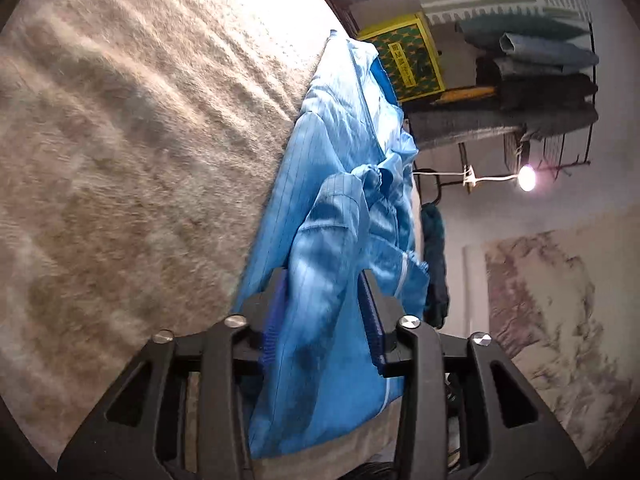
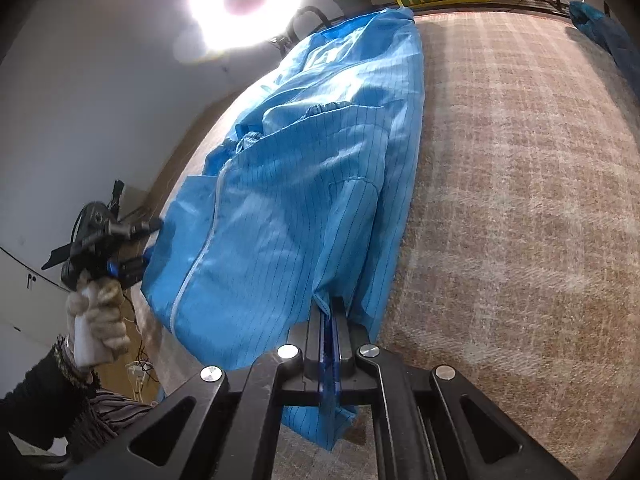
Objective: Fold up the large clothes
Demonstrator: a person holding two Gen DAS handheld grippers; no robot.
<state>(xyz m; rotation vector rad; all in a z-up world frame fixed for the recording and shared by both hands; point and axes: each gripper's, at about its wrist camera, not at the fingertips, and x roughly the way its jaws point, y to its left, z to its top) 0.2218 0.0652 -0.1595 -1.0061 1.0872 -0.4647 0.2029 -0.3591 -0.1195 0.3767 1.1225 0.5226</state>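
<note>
Gloved hand (image 2: 98,312) in right view only

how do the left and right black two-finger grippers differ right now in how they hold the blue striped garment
The left gripper has its jaws apart, with a thick bunch of the blue striped garment between its fingers; the right gripper is clamped shut on a thin hem edge. The left sits at the zipper side, the right at the folded side. Both are black with blue pads.

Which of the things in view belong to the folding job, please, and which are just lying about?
Job: blue pinstriped garment; left hand-held gripper, fabric between its pads; right hand-held gripper, shut on its hem; beige blanket.

Lying about: yellow-green box; stacked clothes; ring light.
</note>
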